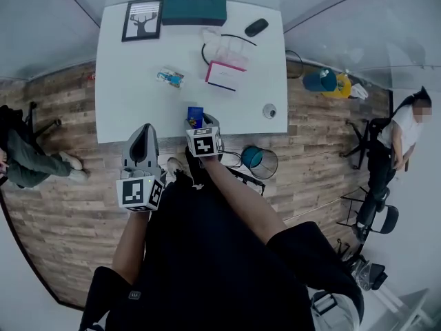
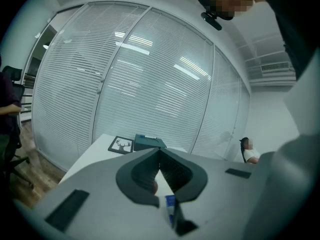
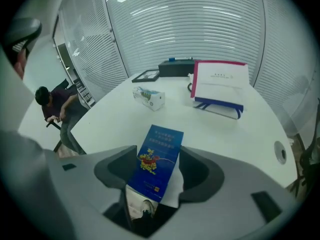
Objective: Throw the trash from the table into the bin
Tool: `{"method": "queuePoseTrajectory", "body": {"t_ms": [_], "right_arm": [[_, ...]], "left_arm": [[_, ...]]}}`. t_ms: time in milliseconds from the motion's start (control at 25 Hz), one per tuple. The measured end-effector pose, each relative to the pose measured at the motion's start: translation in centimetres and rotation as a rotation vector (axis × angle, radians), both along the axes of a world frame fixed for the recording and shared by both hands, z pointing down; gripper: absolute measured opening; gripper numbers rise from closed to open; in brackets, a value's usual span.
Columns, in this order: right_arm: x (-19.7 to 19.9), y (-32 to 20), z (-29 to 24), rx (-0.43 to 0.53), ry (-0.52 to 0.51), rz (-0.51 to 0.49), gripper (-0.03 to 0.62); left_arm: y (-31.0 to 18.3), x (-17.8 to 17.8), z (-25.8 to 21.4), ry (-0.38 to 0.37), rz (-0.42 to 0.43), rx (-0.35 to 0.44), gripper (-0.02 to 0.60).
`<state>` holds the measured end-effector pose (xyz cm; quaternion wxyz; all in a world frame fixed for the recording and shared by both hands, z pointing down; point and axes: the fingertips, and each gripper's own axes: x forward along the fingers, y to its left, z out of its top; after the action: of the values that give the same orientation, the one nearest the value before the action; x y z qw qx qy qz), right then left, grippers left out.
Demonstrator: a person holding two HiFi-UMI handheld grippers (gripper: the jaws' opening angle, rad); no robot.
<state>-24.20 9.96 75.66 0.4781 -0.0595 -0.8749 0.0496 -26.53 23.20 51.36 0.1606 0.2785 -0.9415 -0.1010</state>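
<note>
My right gripper [image 1: 200,121] is shut on a blue printed carton [image 1: 195,114] at the near edge of the white table [image 1: 124,102]. In the right gripper view the carton [image 3: 161,144] stands between the jaws of that gripper [image 3: 156,159], tilted away. My left gripper [image 1: 143,132] hangs just off the table's near edge, left of the right one, shut with nothing in it [image 2: 160,155]. A small white and teal packet [image 1: 170,78] lies mid-table, and also shows as a packet [image 3: 149,97] beyond the carton. The wire bin [image 1: 260,161] with a teal liner stands on the floor to the right of the right gripper.
On the table are a framed deer picture [image 1: 142,19], a dark teal box [image 1: 194,6], a black mouse [image 1: 256,27], a pink and white paper bag [image 1: 225,74] and a round cable port [image 1: 269,110]. People sit at the far left [image 1: 21,154] and right [image 1: 400,136].
</note>
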Motion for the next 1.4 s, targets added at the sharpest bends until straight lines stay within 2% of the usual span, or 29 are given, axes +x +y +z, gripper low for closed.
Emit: {"method": "queuePoseTrajectory", "body": {"t_ms": [160, 280, 320, 400, 440, 600, 760, 1040, 1400], "right_arm": [[-0.8, 0.2, -3.7, 0.032, -0.109, -0.059, 0.275], [-1.1, -0.4, -7.6, 0.081, -0.254, -0.086, 0.265], [-1.0, -0.9, -9.1, 0.093, -0.309, -0.068, 0.071], [-0.9, -2.2, -11.5, 0.118, -0.402, -0.021, 0.023], [-0.9, -2.7, -12.0, 0.141, -0.424, -0.013, 0.020], [-0.5, -3.3, -11.4, 0.222, -0.400, -0.056, 0.005], [0.2, -4.1, -11.3, 0.213, -0.411, -0.026, 0.005], [-0.6, -4.5, -12.0, 0.216, -0.443, -0.007, 0.005], [1.0, -4.1, -12.7, 0.207, -0.447, 0.030, 0.005]], "left_arm": [[0.5, 2.1, -0.4, -0.022, -0.008, 0.002, 0.006], [0.7, 3.9, -1.5, -0.050, -0.001, 0.017, 0.006], [0.7, 4.6, -1.9, -0.057, 0.005, 0.023, 0.006], [0.7, 5.6, -2.6, -0.073, 0.019, 0.040, 0.006], [0.7, 6.0, -2.9, -0.084, 0.024, 0.048, 0.006], [2.2, 7.8, -4.1, -0.123, 0.012, 0.055, 0.006], [4.2, 9.1, -4.7, -0.138, -0.018, 0.047, 0.006], [6.1, 8.9, -4.6, -0.131, -0.067, 0.051, 0.006], [5.7, 9.1, -4.6, -0.139, -0.027, 0.060, 0.006]]}}
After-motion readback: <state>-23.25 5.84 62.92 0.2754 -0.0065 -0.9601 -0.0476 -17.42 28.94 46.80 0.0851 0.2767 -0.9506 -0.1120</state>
